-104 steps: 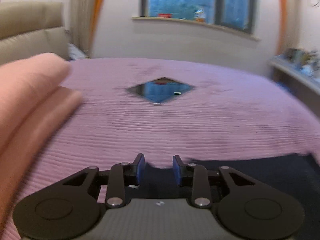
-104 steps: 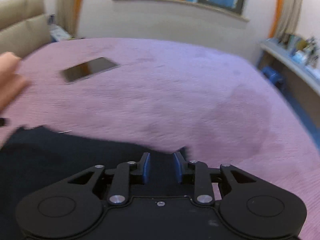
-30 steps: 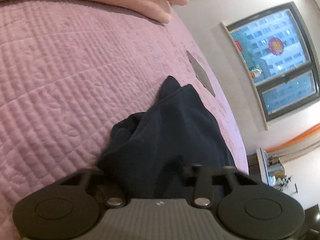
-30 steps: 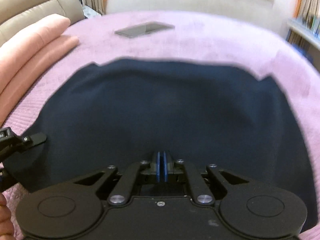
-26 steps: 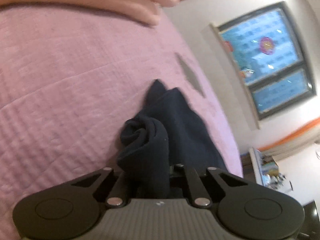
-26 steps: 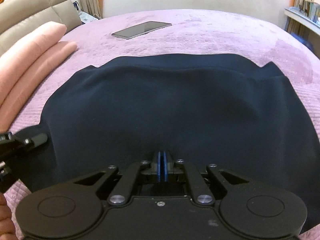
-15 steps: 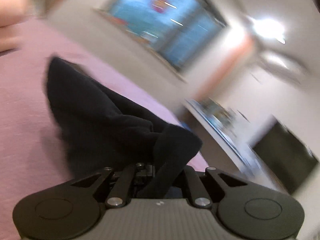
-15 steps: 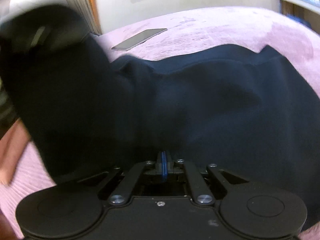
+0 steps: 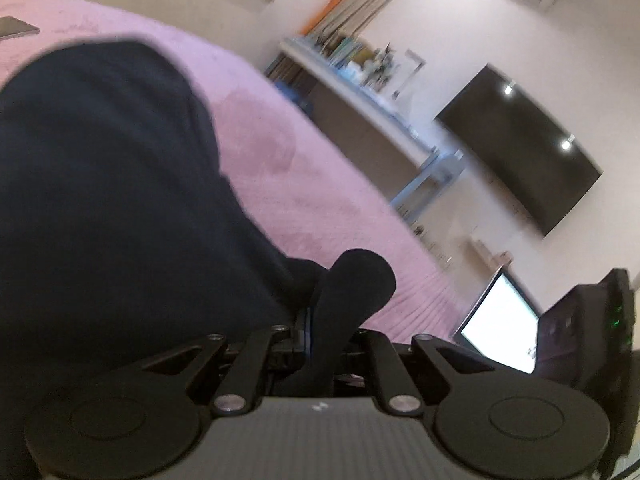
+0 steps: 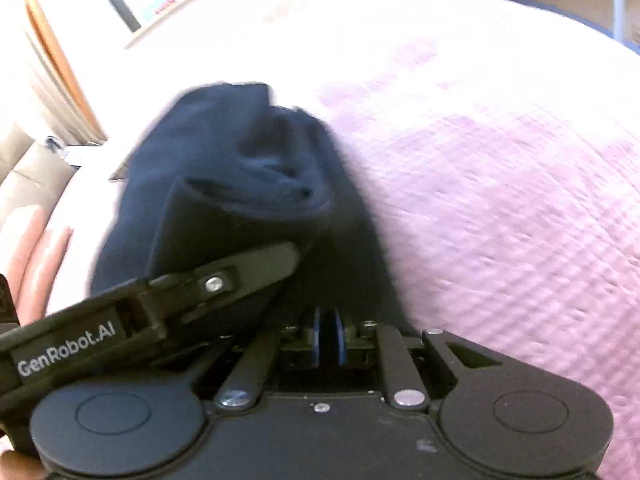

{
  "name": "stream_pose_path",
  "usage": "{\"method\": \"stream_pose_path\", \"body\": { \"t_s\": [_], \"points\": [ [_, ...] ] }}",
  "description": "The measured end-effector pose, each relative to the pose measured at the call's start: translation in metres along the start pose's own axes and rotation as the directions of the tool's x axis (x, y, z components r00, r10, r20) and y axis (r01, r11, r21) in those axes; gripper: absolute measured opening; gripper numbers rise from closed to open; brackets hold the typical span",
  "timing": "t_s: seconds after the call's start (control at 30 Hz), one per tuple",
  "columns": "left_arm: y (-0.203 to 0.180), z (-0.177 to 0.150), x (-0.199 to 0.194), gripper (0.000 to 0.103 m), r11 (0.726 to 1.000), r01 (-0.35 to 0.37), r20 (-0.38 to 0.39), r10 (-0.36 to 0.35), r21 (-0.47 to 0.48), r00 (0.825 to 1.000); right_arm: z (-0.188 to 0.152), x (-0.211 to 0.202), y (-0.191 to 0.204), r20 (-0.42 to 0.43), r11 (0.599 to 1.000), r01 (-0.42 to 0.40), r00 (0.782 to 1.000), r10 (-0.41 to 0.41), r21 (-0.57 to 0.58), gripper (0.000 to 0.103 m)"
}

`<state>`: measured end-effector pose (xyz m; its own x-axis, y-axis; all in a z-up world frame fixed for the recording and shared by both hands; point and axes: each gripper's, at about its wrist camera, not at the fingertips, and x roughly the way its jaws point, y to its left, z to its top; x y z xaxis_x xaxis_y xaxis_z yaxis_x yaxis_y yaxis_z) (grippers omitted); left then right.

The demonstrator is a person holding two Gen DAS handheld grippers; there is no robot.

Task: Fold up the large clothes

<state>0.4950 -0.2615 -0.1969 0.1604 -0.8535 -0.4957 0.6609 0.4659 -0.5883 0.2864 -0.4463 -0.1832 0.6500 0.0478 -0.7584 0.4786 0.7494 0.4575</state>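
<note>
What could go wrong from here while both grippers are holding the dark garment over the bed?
1. The left gripper pinches only a bunched roll of the dark garment, so fabric could slip out, or the fold could come out lumpy.
2. The right gripper and the left gripper's finger are very close together, so they could bump or tangle in the cloth.
3. A phone lies on the pink bedspread beyond the garment, where swinging fabric might cover it.

A home bedroom: wide pink quilted bedspread (image 9: 280, 168), black wall-mounted television (image 9: 520, 148) beyond it, cluttered white shelf (image 9: 360, 92) alongside.
</note>
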Motion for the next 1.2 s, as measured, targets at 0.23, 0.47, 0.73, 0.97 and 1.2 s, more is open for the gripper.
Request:
{"method": "stream_pose_path", "body": {
  "t_s": [0.23,0.47,0.73,0.97,1.2],
  "points": [
    [-0.032,0.015,-0.017,0.008,0.997,0.038,0.044,-0.041,0.069,0.998,0.007,-0.01,-0.009,0.029,0.998,-0.057,0.998,0.056,0.011,0.014],
    [-0.034,0.0,-0.004,0.008,0.999,0.0,-0.035,0.002,0.048,0.999,0.0,-0.021,-0.027,0.051,1.0,0.0,0.999,-0.001,0.007,0.021],
    [-0.048,-0.018,0.005,0.009,0.987,-0.076,-0.061,0.086,0.144,0.994,0.005,-0.031,-0.043,0.052,1.0,0.027,0.998,-0.026,-0.012,0.025],
    [-0.023,-0.032,0.029,0.012,0.986,-0.117,-0.166,0.136,0.119,0.977,0.023,-0.03,-0.029,0.075,0.994,0.056,0.996,-0.049,-0.09,0.032],
    [-0.062,-0.019,-0.019,0.043,0.989,0.001,-0.229,0.034,0.148,0.973,0.044,-0.039,0.009,0.138,0.982,0.035,0.99,-0.009,-0.185,0.044]
  ]
}}
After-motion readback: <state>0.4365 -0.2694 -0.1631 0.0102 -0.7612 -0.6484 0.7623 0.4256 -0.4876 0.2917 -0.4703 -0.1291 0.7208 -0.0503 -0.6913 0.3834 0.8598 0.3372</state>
